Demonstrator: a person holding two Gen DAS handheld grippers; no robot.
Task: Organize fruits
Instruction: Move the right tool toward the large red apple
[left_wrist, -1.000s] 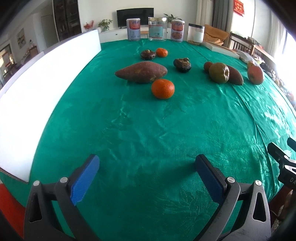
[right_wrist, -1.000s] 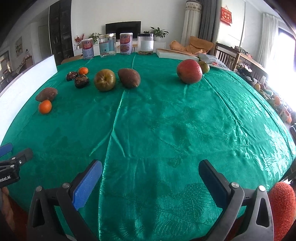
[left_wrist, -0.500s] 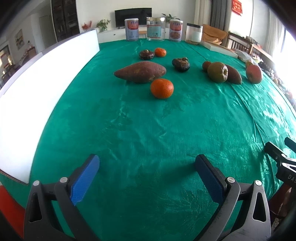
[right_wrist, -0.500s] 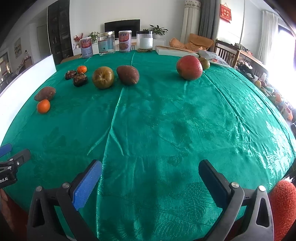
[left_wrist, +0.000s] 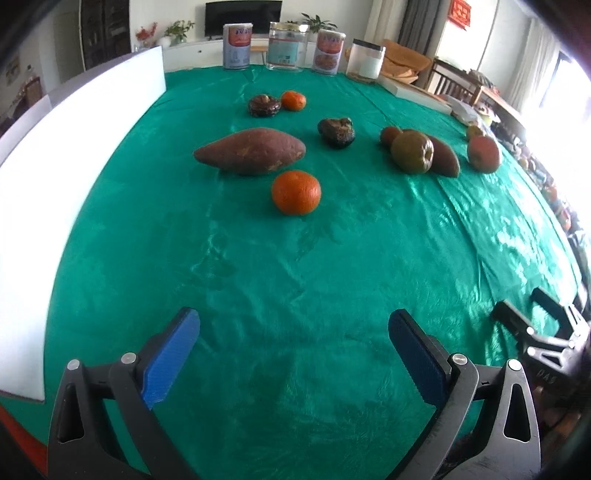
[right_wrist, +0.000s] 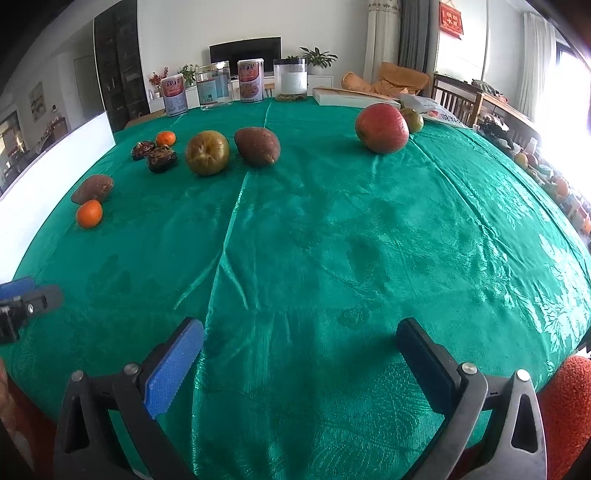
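Produce lies spread over a green tablecloth (left_wrist: 295, 295). Nearest my left gripper (left_wrist: 293, 345) is an orange tangerine (left_wrist: 296, 191), with a sweet potato (left_wrist: 250, 150) just behind it. Farther back lie two dark shrivelled fruits (left_wrist: 337, 132), a second tangerine (left_wrist: 293, 100), a green-brown apple (left_wrist: 412, 151) and a red apple (left_wrist: 482, 153). In the right wrist view the red apple (right_wrist: 382, 127) sits far ahead of my right gripper (right_wrist: 301, 354), and the green-brown apple (right_wrist: 207, 152) and a brown sweet potato (right_wrist: 257, 145) lie to the left. Both grippers are open, hold nothing and hover near the table's front edge.
A long white board (left_wrist: 74, 147) stands along the table's left side. Several tins and jars (left_wrist: 286, 46) line the far edge, beside a flat white box (right_wrist: 351, 96). Chairs and clutter (right_wrist: 498, 122) fill the room to the right. An orange-red cushion (right_wrist: 569, 413) is at the lower right.
Both grippers have crept slightly forward over the cloth, so the fruit looks a little nearer. Both stay open, and no fruit has moved.
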